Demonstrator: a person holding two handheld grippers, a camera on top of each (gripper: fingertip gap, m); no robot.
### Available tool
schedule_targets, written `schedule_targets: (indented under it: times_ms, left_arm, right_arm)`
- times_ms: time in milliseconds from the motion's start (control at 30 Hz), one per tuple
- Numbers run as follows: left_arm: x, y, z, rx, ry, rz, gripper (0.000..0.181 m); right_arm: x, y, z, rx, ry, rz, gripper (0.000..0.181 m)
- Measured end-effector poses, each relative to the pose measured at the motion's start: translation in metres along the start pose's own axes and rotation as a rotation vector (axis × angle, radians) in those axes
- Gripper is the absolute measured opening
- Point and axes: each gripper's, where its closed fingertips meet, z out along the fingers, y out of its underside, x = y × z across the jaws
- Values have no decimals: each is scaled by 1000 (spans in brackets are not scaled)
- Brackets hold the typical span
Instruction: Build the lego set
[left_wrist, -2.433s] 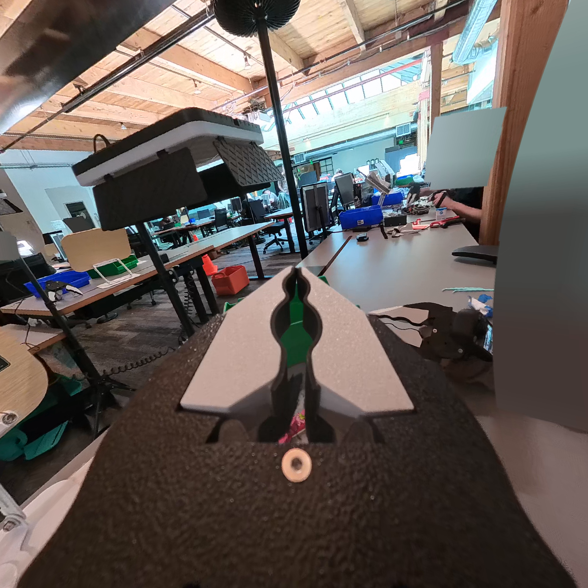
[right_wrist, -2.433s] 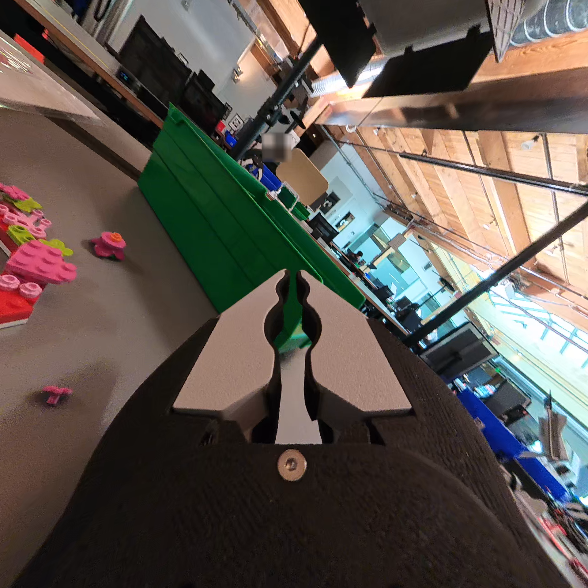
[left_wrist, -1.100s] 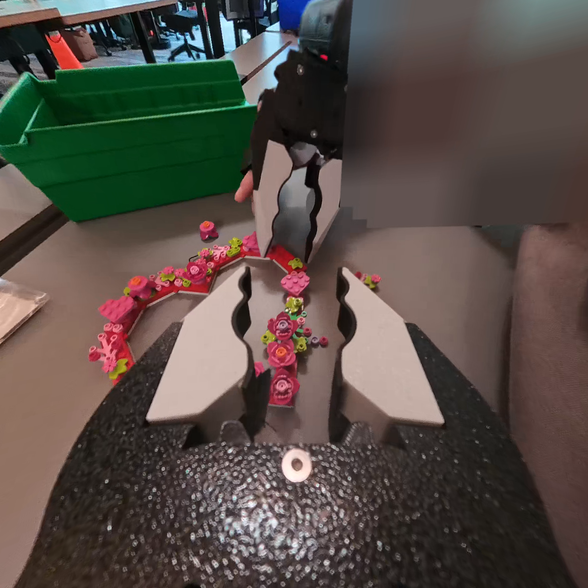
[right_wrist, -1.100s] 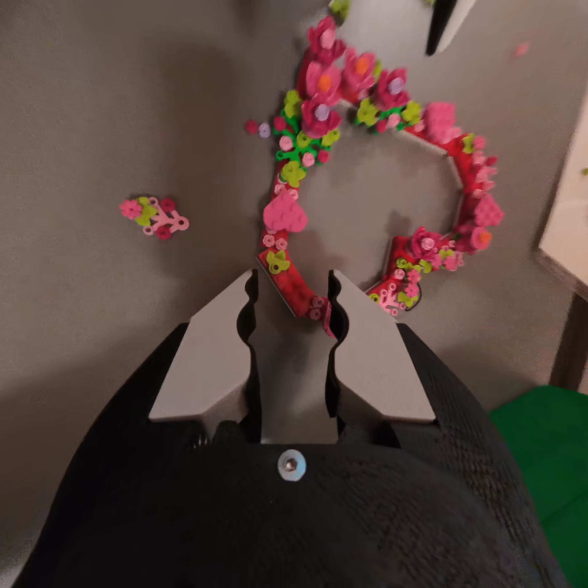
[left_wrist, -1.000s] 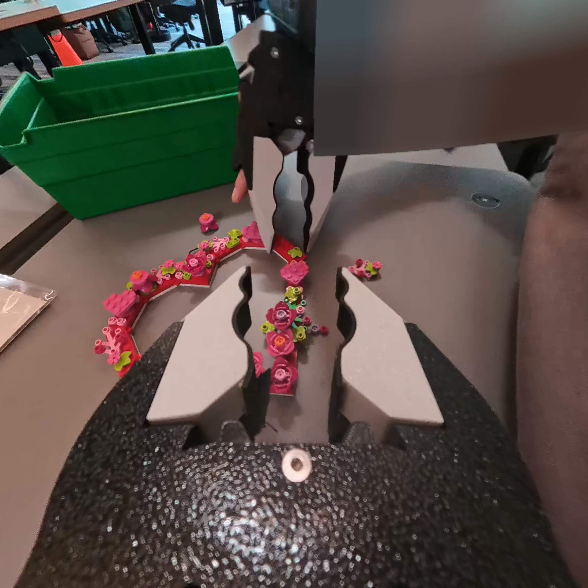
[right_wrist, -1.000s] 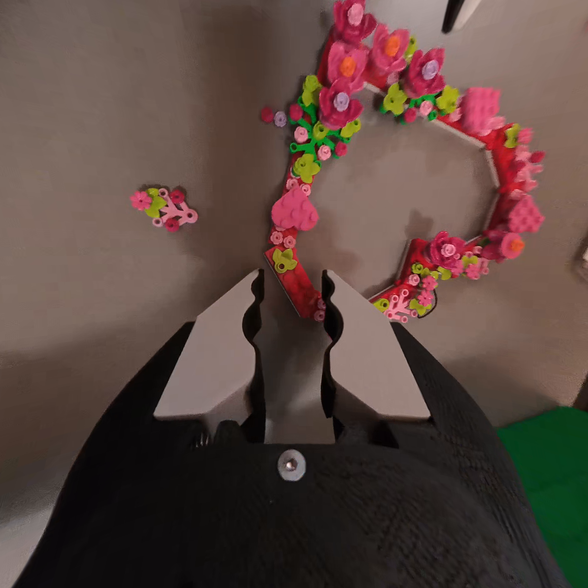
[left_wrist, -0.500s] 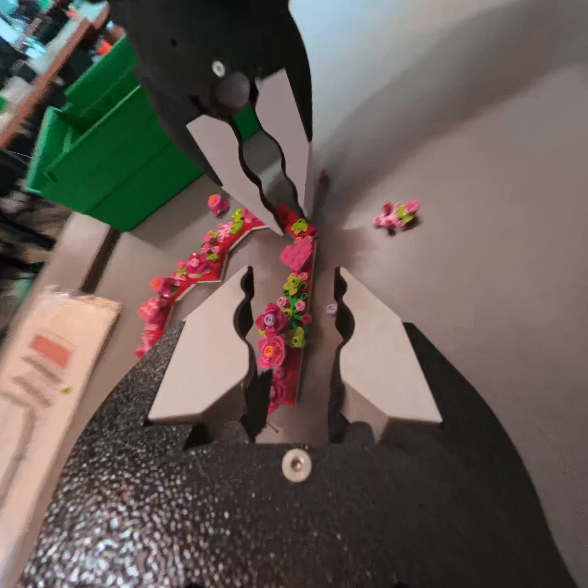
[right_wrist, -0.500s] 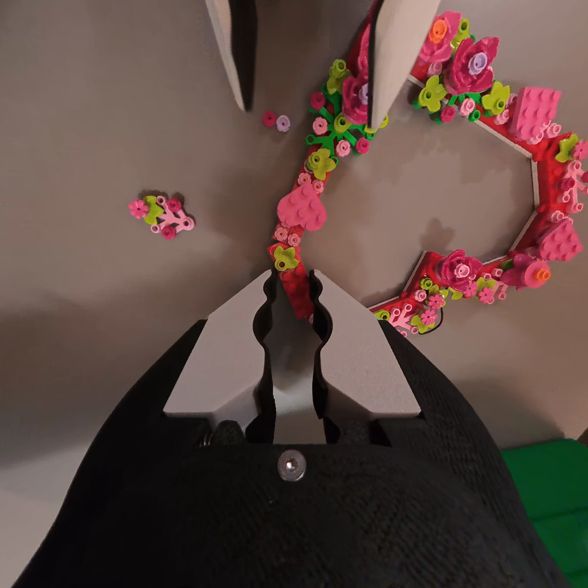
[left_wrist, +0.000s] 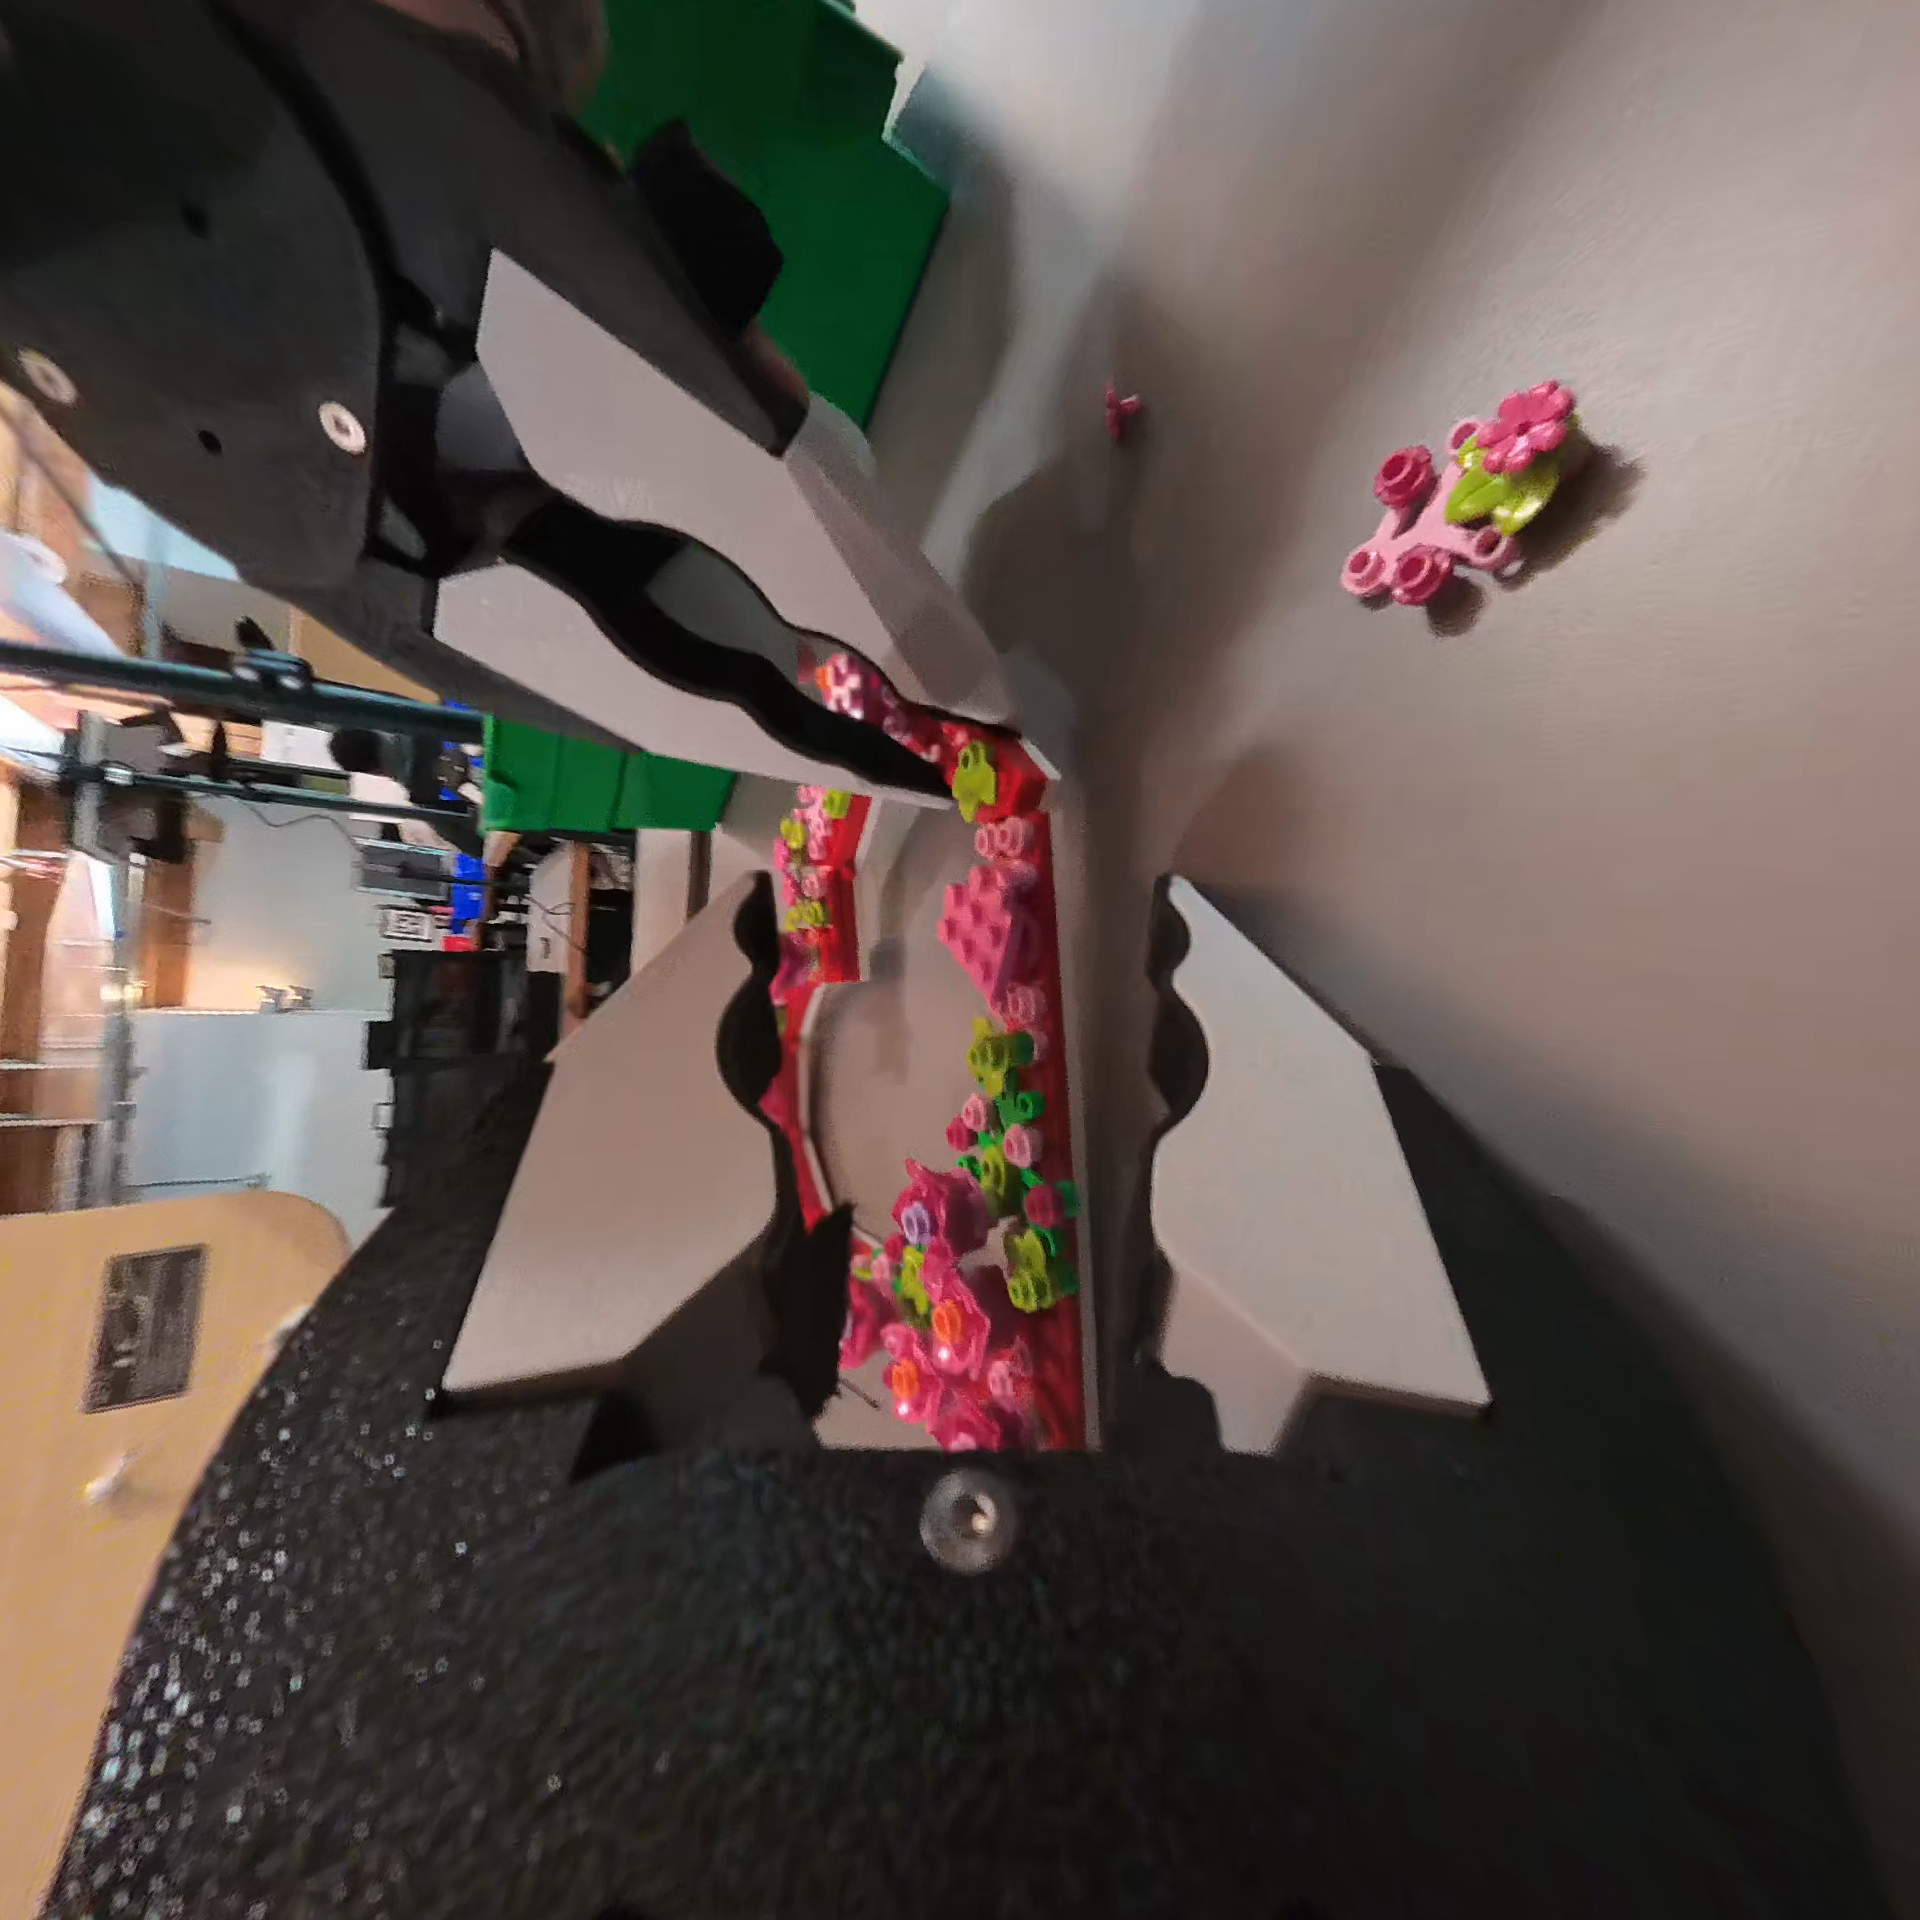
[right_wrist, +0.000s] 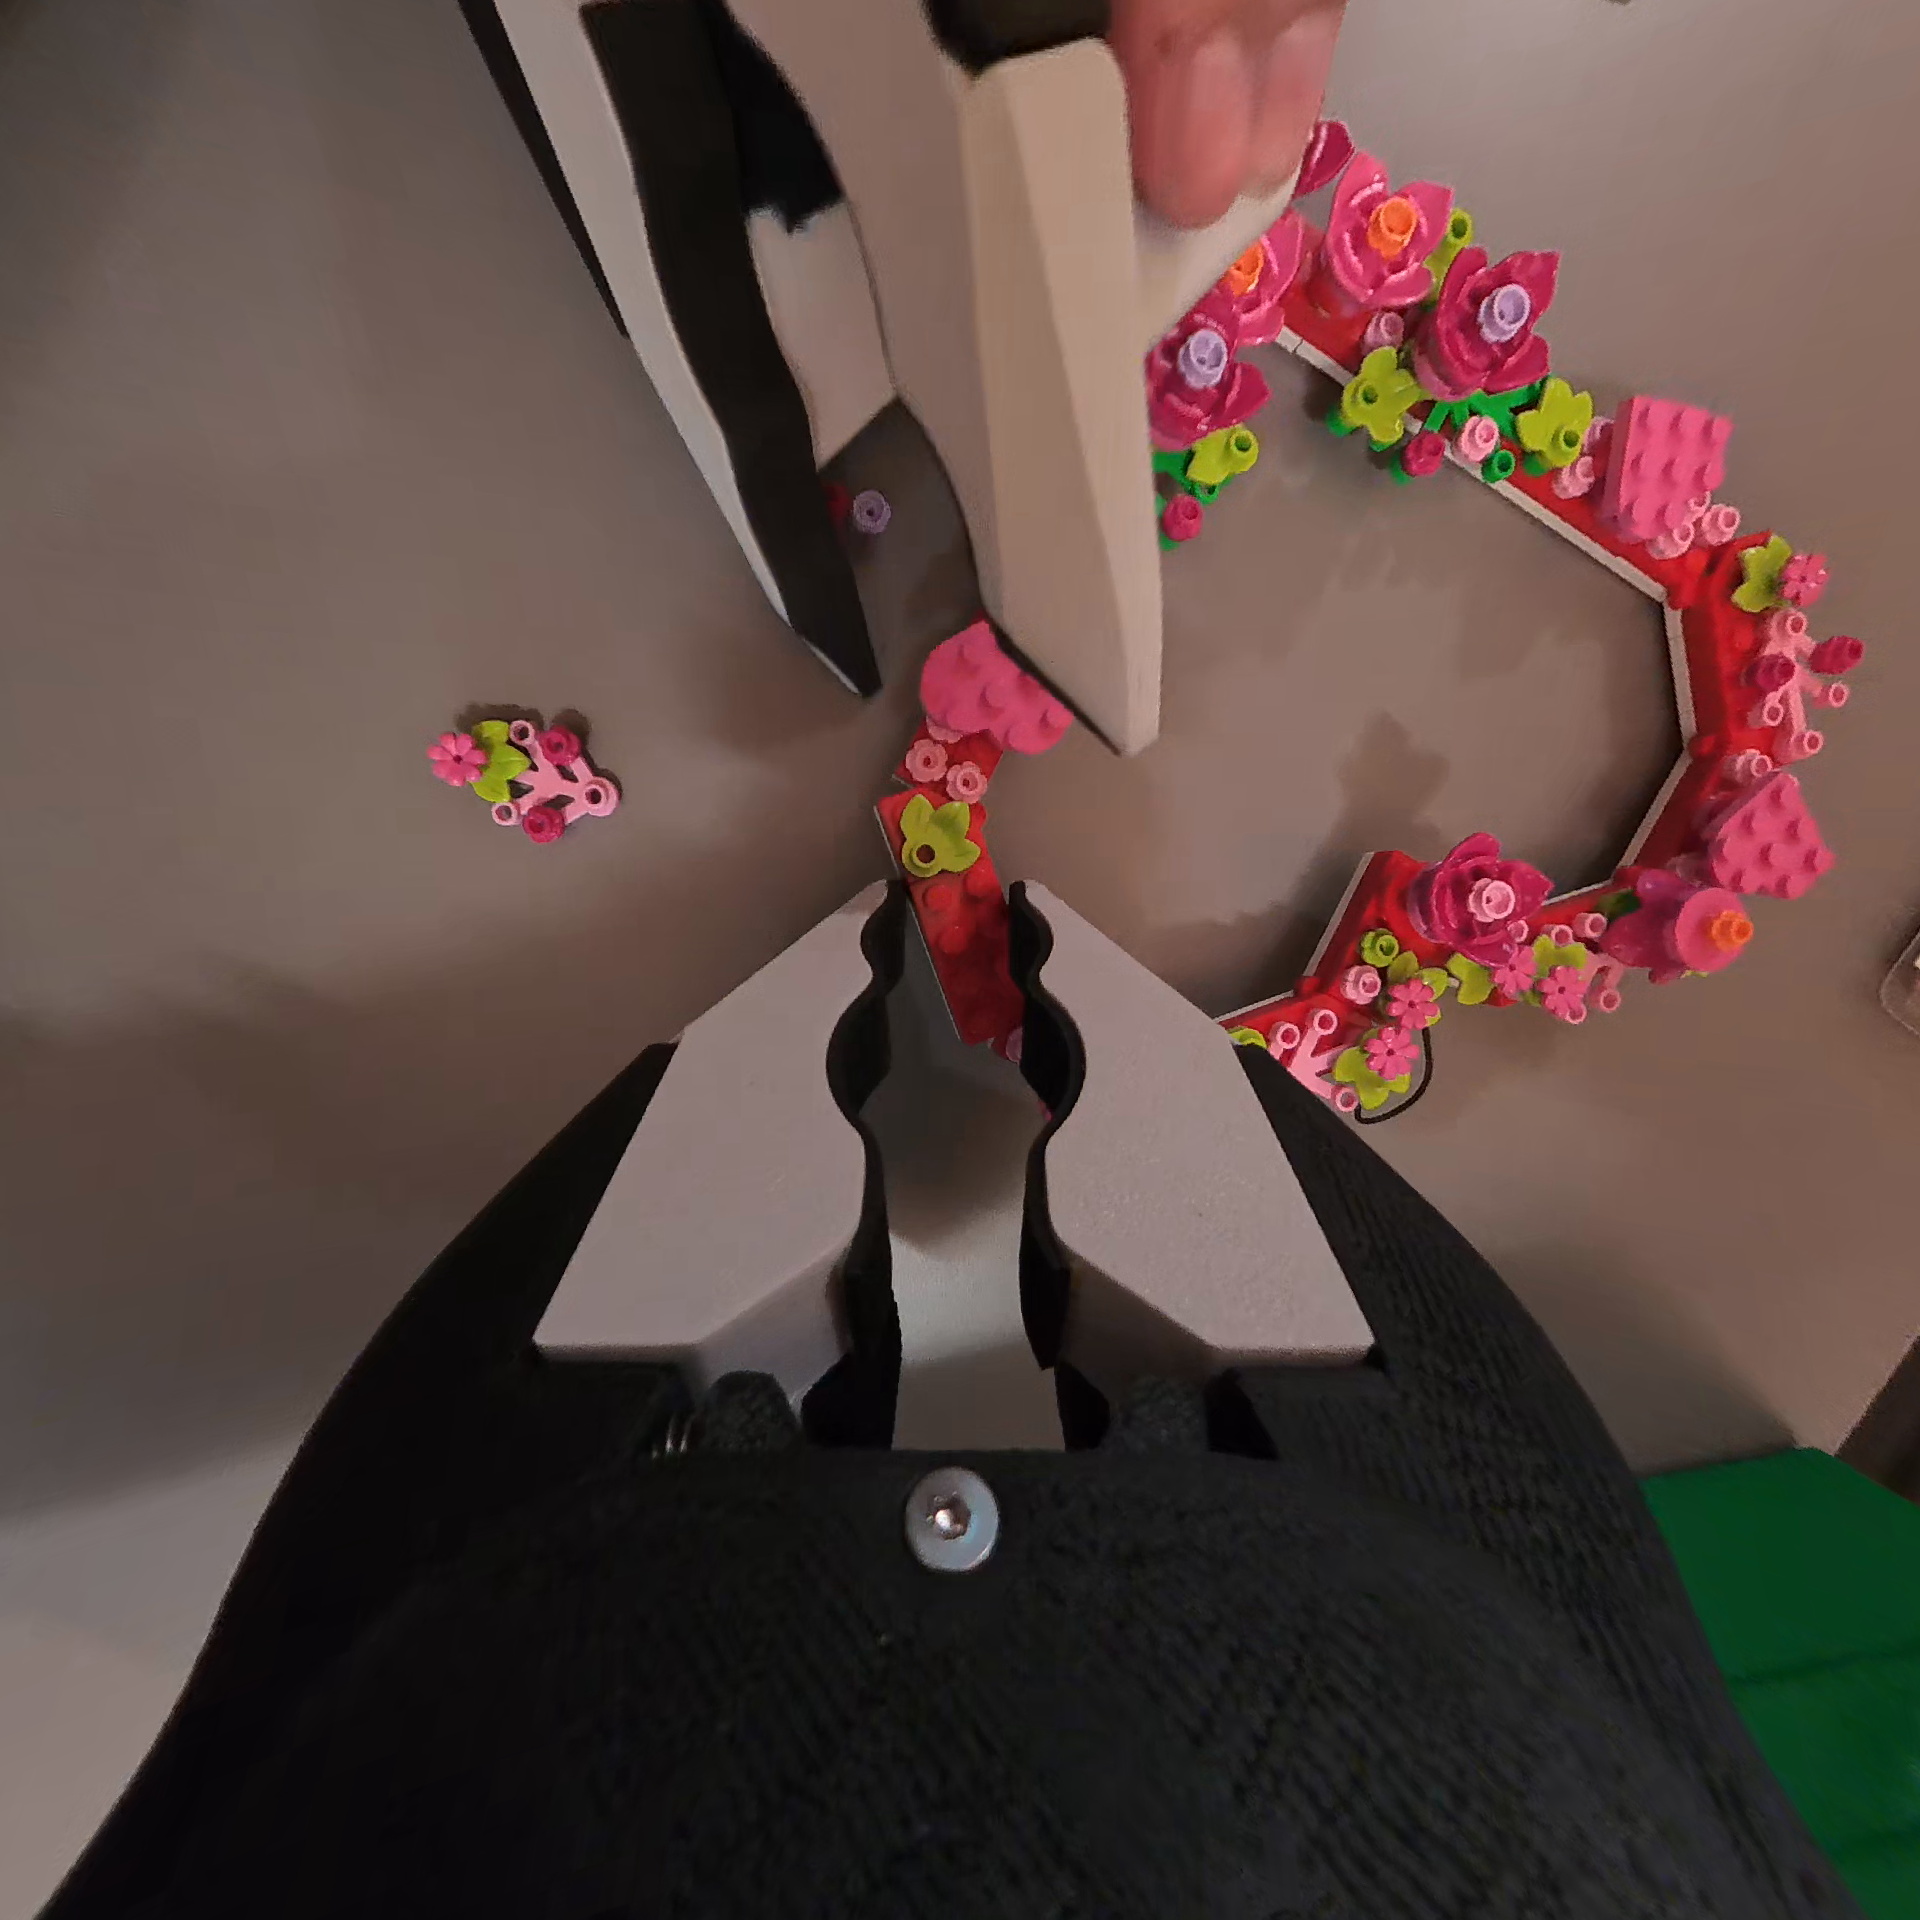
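Both tongs have closed in: right gripper (right_wrist: 951, 894) pinches the red wreath frame's (right_wrist: 961, 956) end; left gripper (left_wrist: 951, 883), spread, straddles its flowered arm. Small flower cluster (right_wrist: 525, 774) beside them remains unattached.

No readable text, brand, number or sign appears in either view. A dark label plate (left_wrist: 142, 1328) on a tan board at the left edge is too blurred to read.

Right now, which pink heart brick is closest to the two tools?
The pink heart brick on the red frame's near arm, beside the lime leaf. The other two pink hearts sit across the frame on its far side.
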Motion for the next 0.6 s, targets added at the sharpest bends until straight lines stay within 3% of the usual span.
schedule_targets:
  times_ms: [267,433,600]
  left_arm:
    - [-12,6,11,-30,-108,140,69]
    - [-15,11,8,-8,-197,262,40]
    - [-8,13,8,15,-214,332,22]
  right_arm:
    - [2,-10,-5,76,-39,36,17]
    - [5,-14,-6,100,-35,46,17]
    - [6,-15,-4,127,-21,56,17]
